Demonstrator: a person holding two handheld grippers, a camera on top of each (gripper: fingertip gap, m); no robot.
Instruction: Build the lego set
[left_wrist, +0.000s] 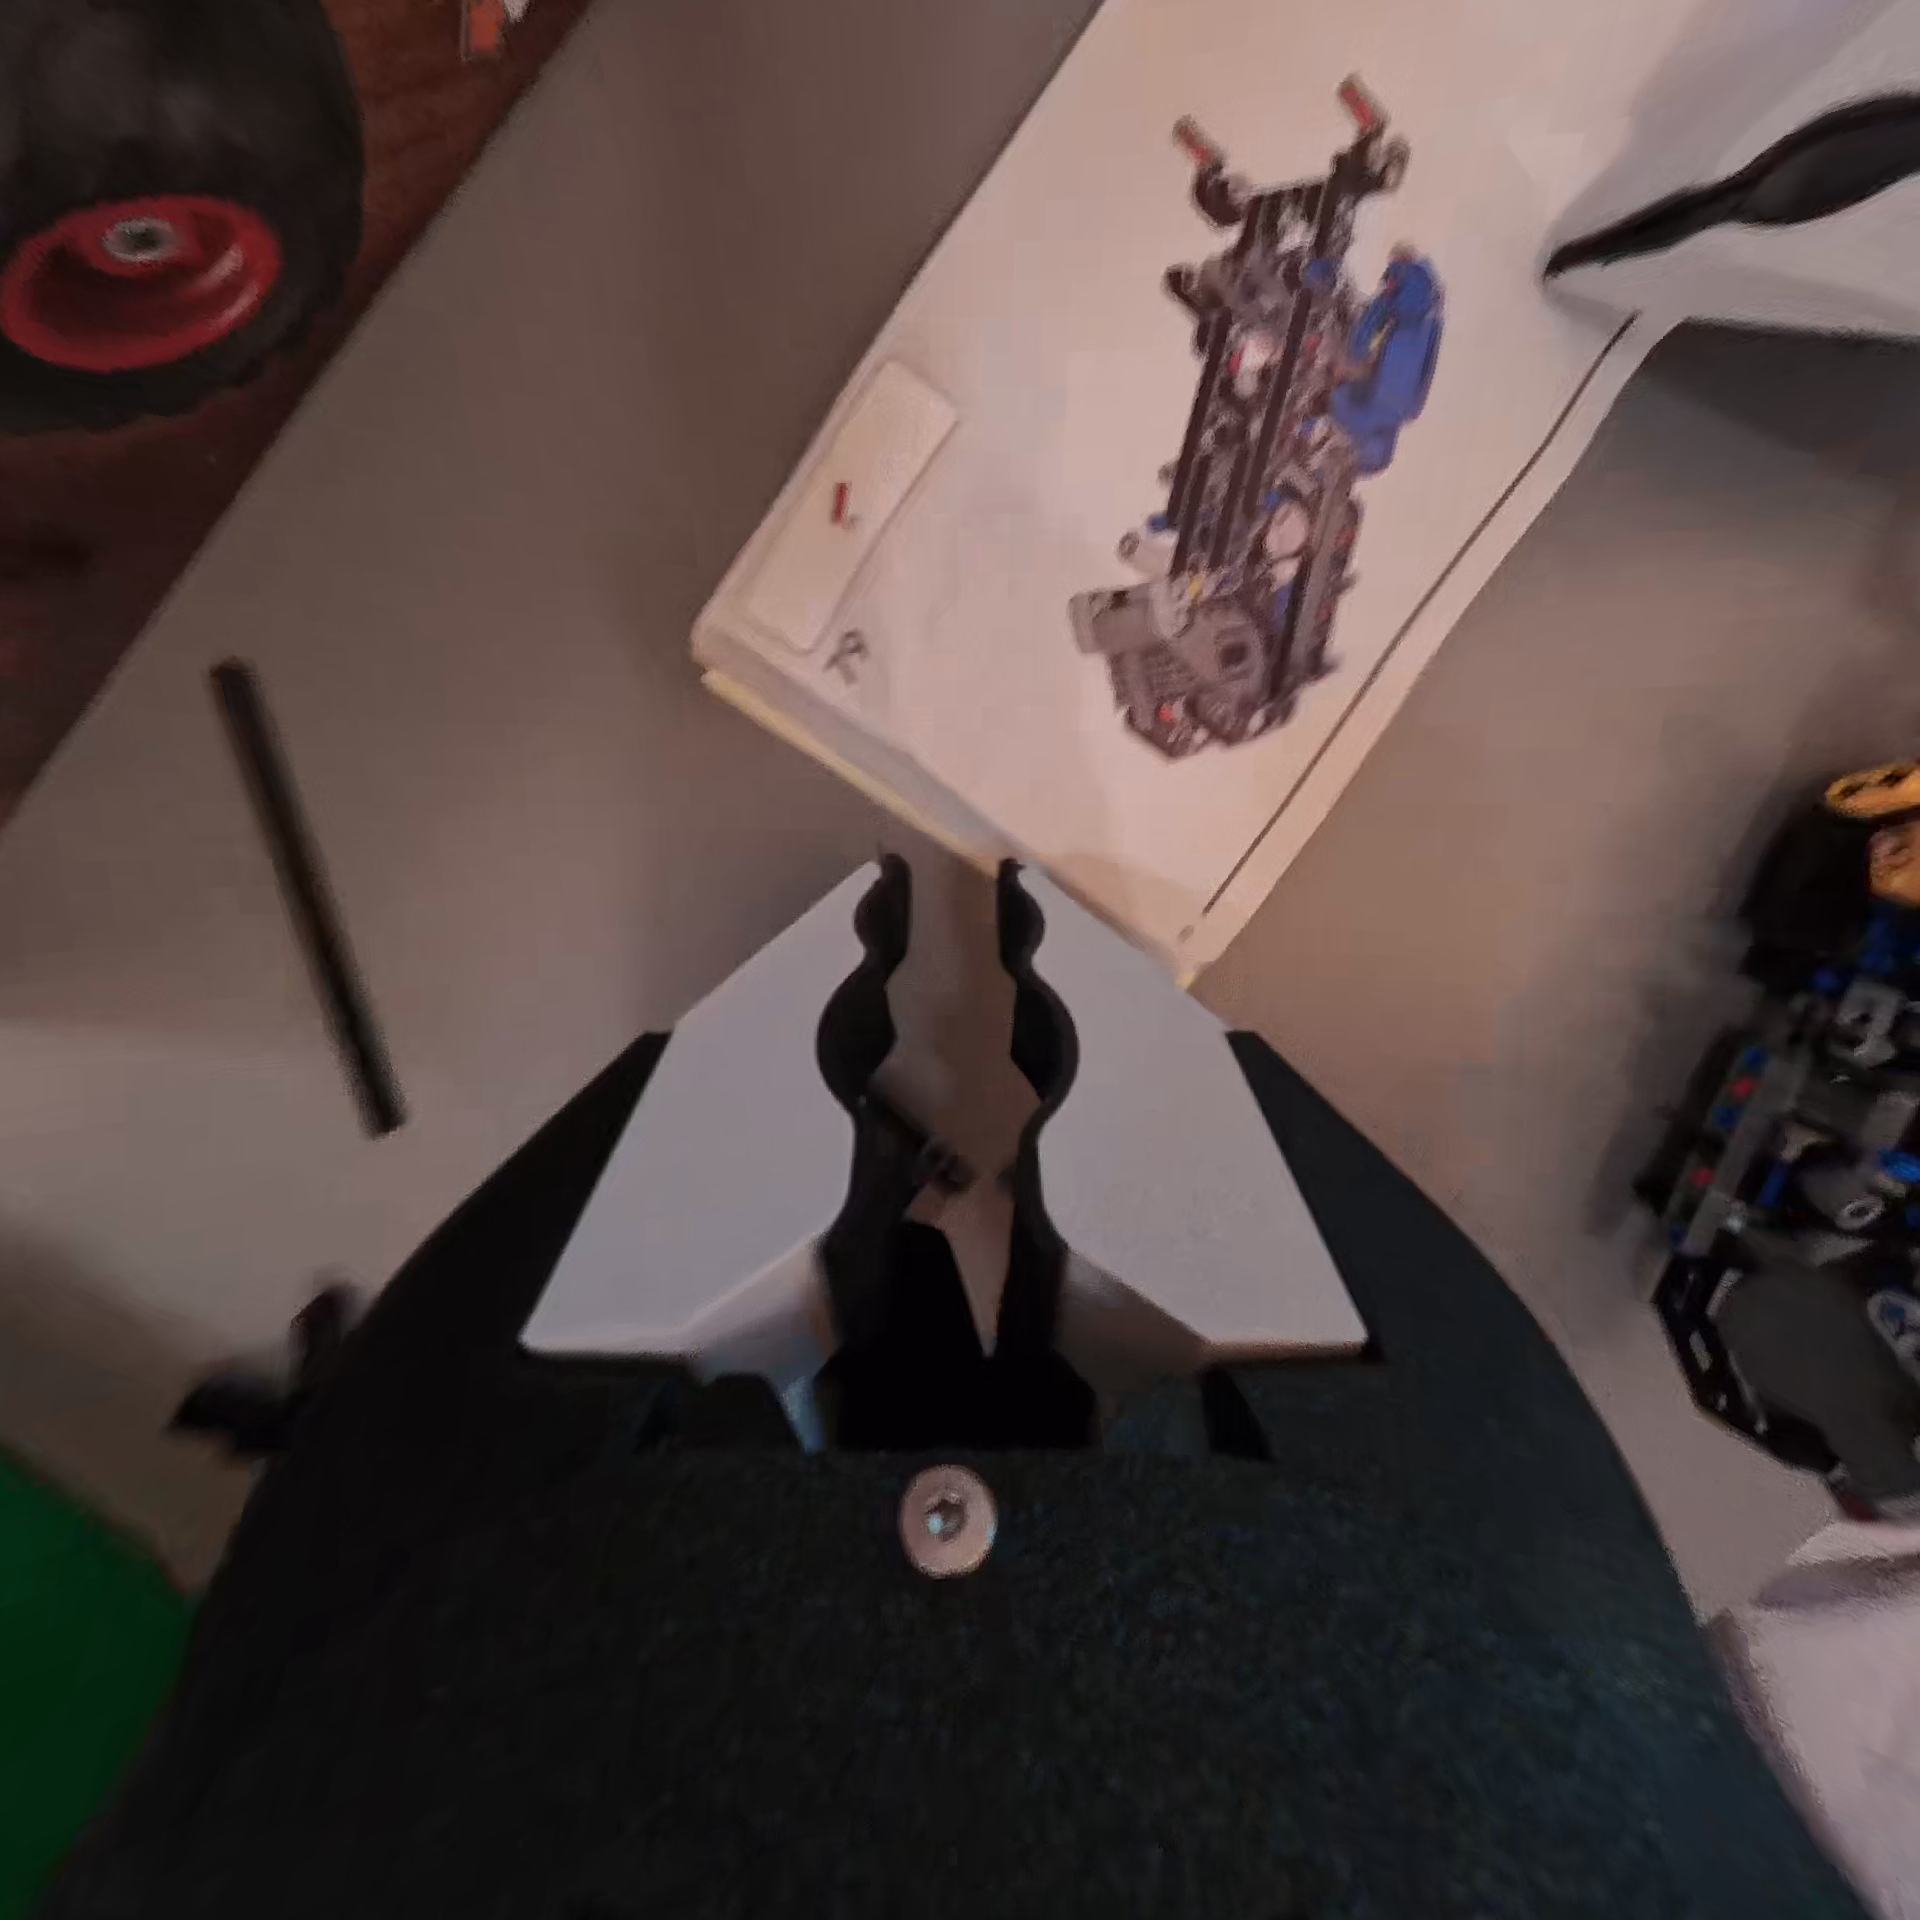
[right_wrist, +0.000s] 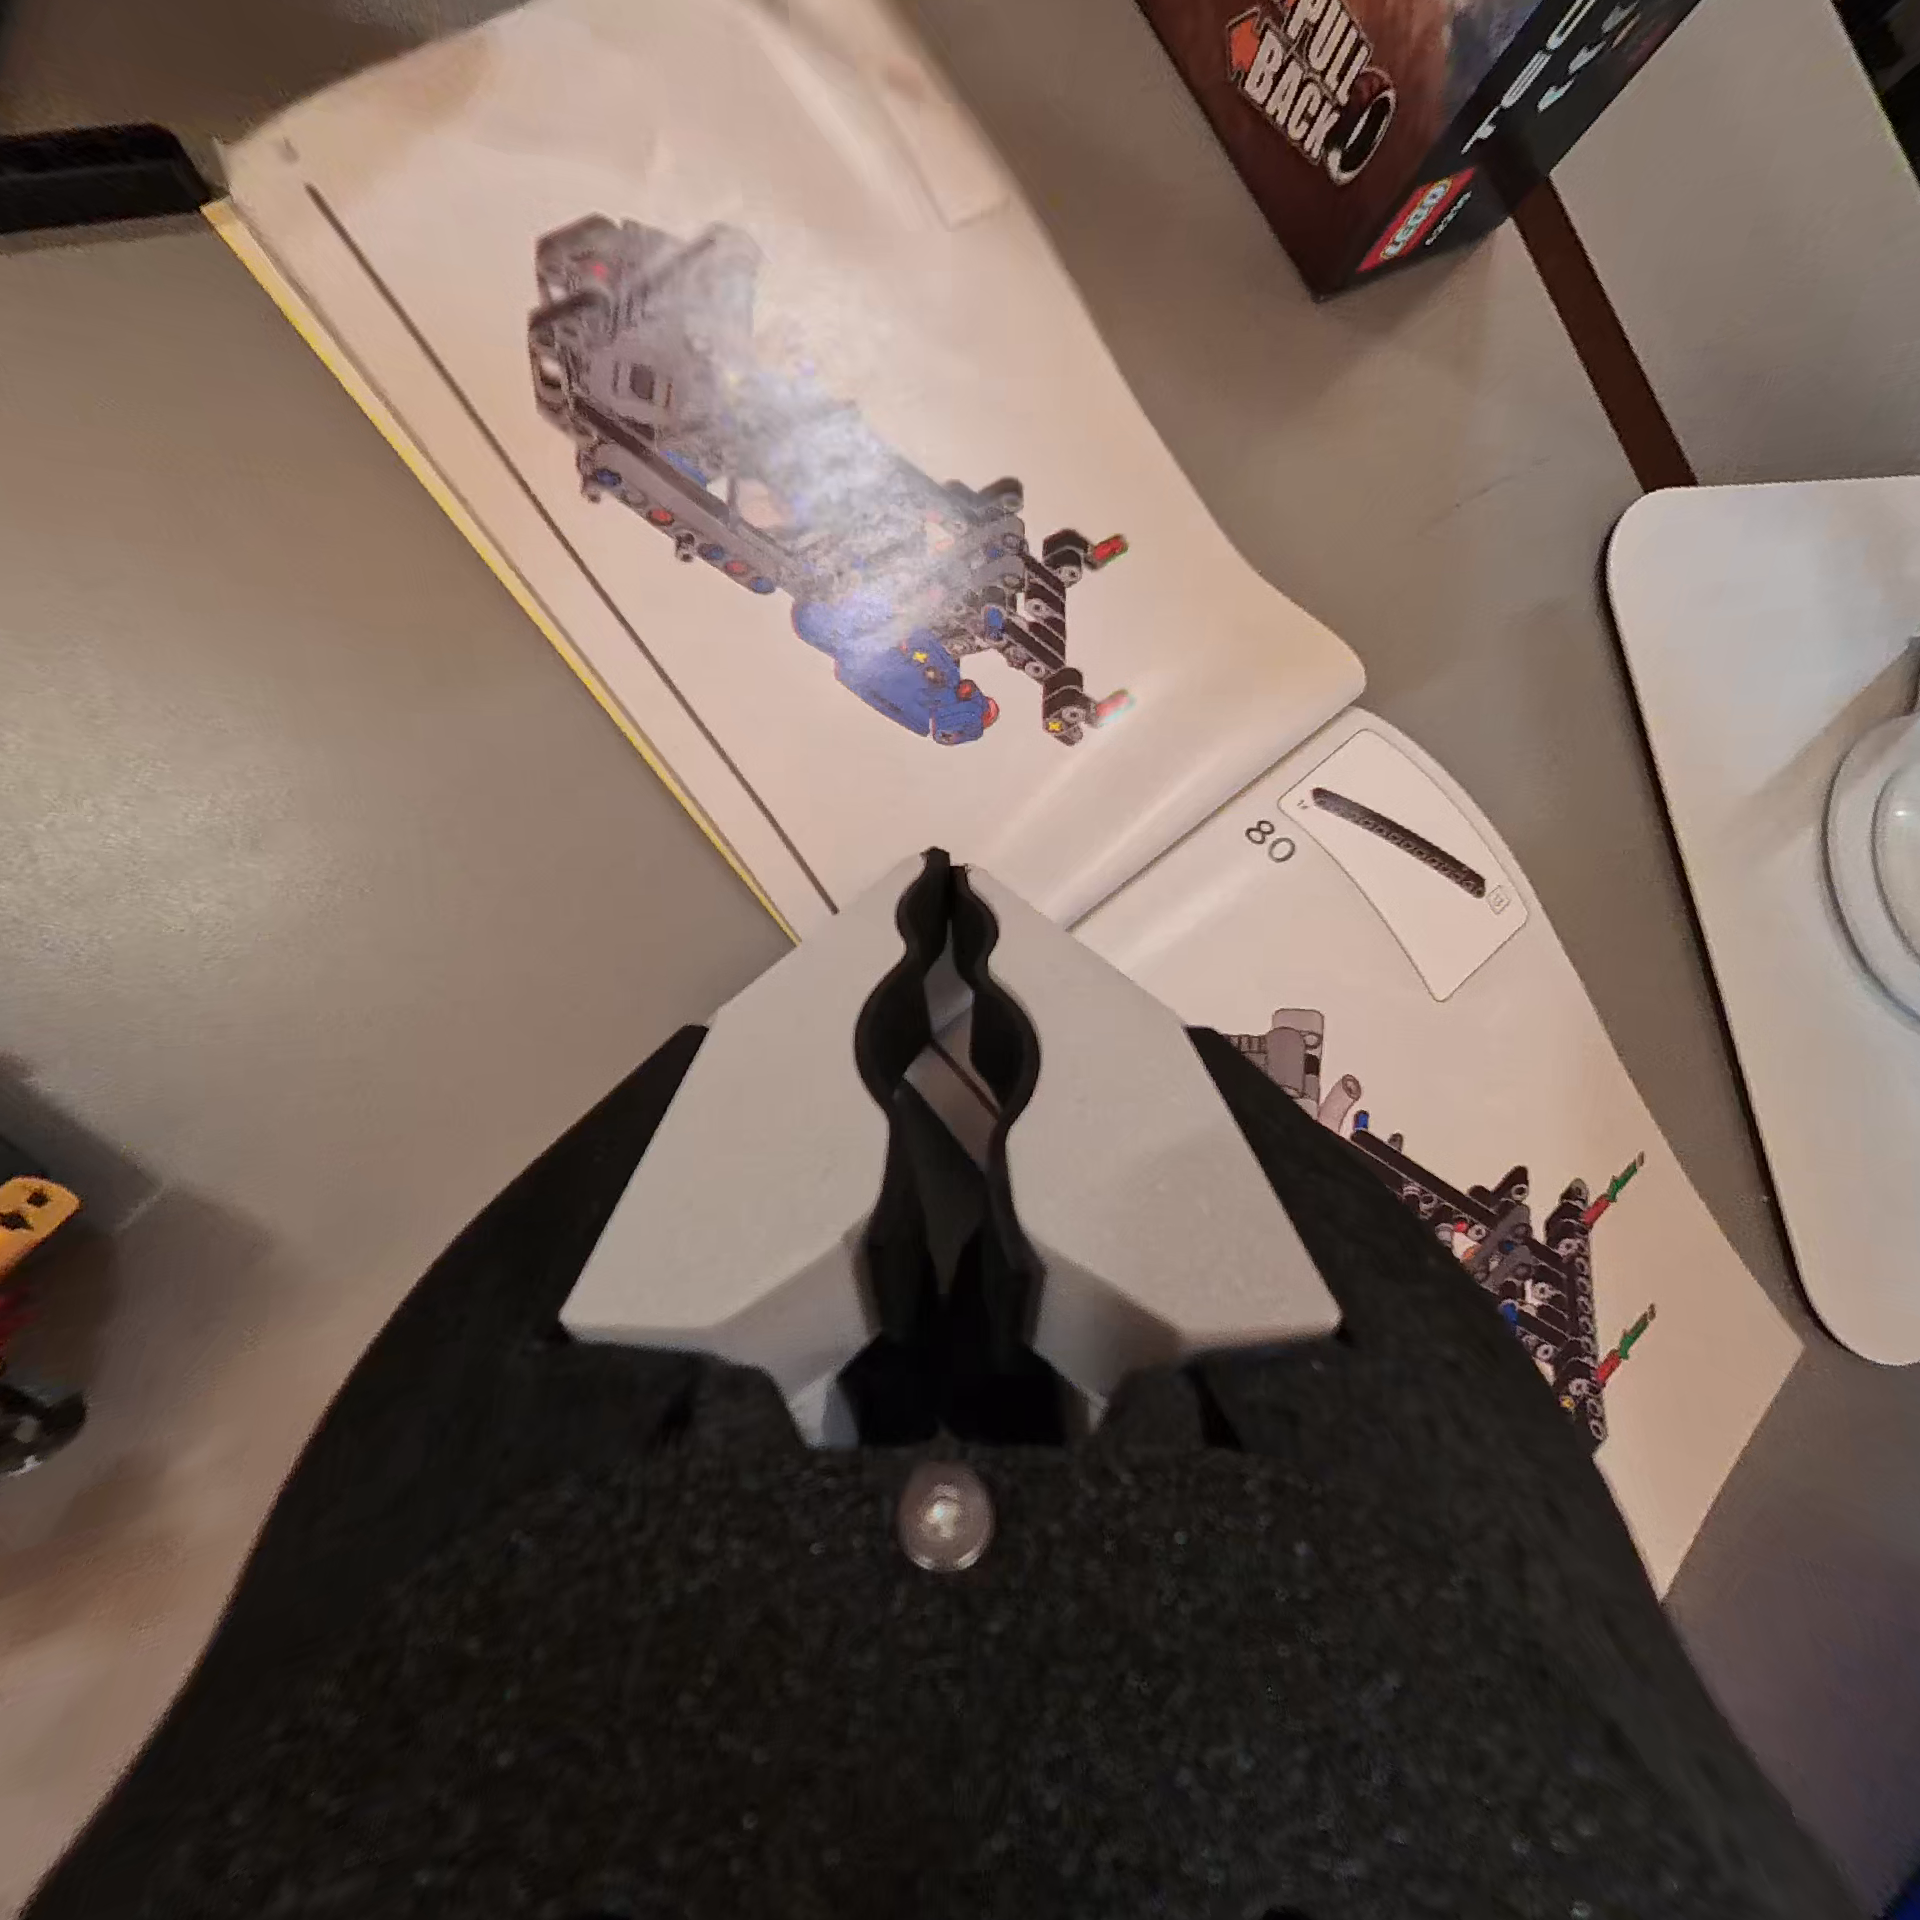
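**Two claws hang over an open instruction booklet, both empty**

Above a grey desk (left_wrist: 582, 436), the left claw (left_wrist: 951, 883) hovers with its black wavy fingers (left_wrist: 878, 935) slightly parted and nothing between them, its tips just short of the near corner of the open instruction booklet (left_wrist: 1039, 582). A long black Lego beam (left_wrist: 303, 894) lies loose on the bare desk to the claw's left, well apart from the booklet. The partly built Lego model (left_wrist: 1808, 1195), black and grey with blue pins and a yellow piece at its far end, sits at the right edge of the left wrist view, blurred. A Lego box (left_wrist: 156, 270) printed with a black tyre on a red hub fills that view's far left corner.

In the right wrist view, the right claw (right_wrist: 943, 868) has its tips pressed together on nothing, poised over the instruction booklet (right_wrist: 831, 312) where its two pages meet. The Lego box (right_wrist: 1382, 135) stands beyond the booklet, and a white tray (right_wrist: 1714, 727) rests near the booklet's right side.
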